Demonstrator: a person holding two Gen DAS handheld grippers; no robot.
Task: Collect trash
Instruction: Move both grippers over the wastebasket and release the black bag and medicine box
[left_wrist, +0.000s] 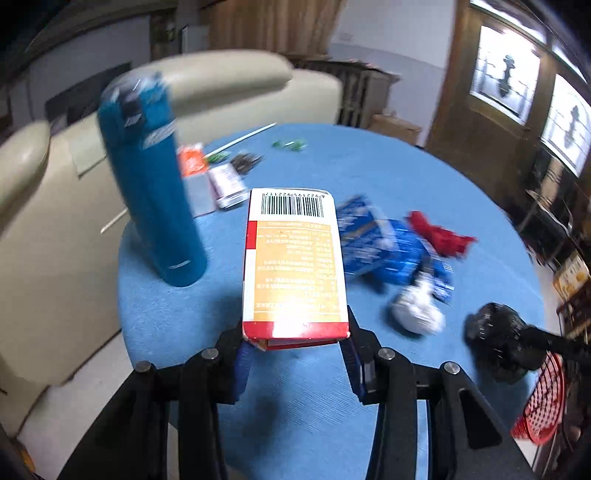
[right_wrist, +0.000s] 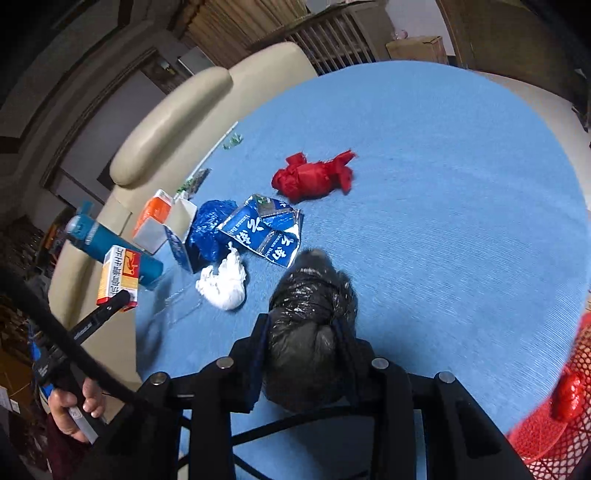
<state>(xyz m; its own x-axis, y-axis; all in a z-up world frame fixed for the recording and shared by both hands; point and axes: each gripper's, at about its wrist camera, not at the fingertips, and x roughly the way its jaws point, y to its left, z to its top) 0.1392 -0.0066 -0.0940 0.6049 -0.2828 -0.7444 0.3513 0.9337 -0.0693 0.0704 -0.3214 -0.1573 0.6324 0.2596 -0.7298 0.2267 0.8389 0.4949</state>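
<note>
My left gripper (left_wrist: 295, 343) is shut on an orange and white carton (left_wrist: 293, 266) with a barcode and holds it above the round blue table (left_wrist: 388, 166); the carton also shows at the left in the right wrist view (right_wrist: 120, 277). My right gripper (right_wrist: 306, 332) is shut on a crumpled black plastic bag (right_wrist: 310, 317), seen at the right in the left wrist view (left_wrist: 498, 339). On the table lie a red wad (right_wrist: 314, 177), flattened blue cartons (right_wrist: 266, 229), a blue foil wad (right_wrist: 208, 229) and a white wad (right_wrist: 223, 280).
A teal bottle (left_wrist: 151, 184) stands at the table's left edge. An orange and grey carton (right_wrist: 157, 221) and small green wrappers (left_wrist: 290, 144) lie at the far side. A red mesh basket (right_wrist: 554, 413) holding a red wad sits at the right. A beige sofa (left_wrist: 55, 221) is behind.
</note>
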